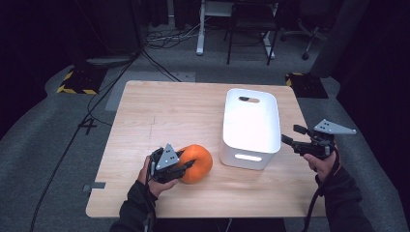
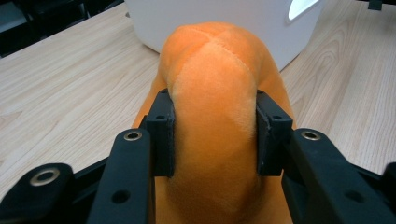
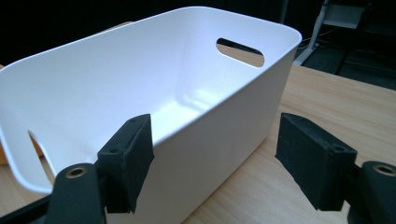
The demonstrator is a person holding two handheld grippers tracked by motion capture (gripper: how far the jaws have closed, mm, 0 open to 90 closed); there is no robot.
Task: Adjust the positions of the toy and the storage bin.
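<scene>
Now my left gripper (image 2: 212,135) squeezes the orange plush ball (image 2: 215,93) on the table (image 1: 159,108), beside the white bin (image 1: 251,126). Meanwhile my right gripper (image 3: 215,161) hovers wide open, empty, by that bin's rim.

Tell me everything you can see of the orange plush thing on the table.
The orange plush toy is round and pumpkin-like, of soft fuzzy fabric with stitched seams that cross on top. It rests on the wooden table, near the front edge, left of the white bin and apart from it. The left gripper is shut on it: both black pads press into its sides, and the fabric bulges between them. No face or label shows.
</scene>
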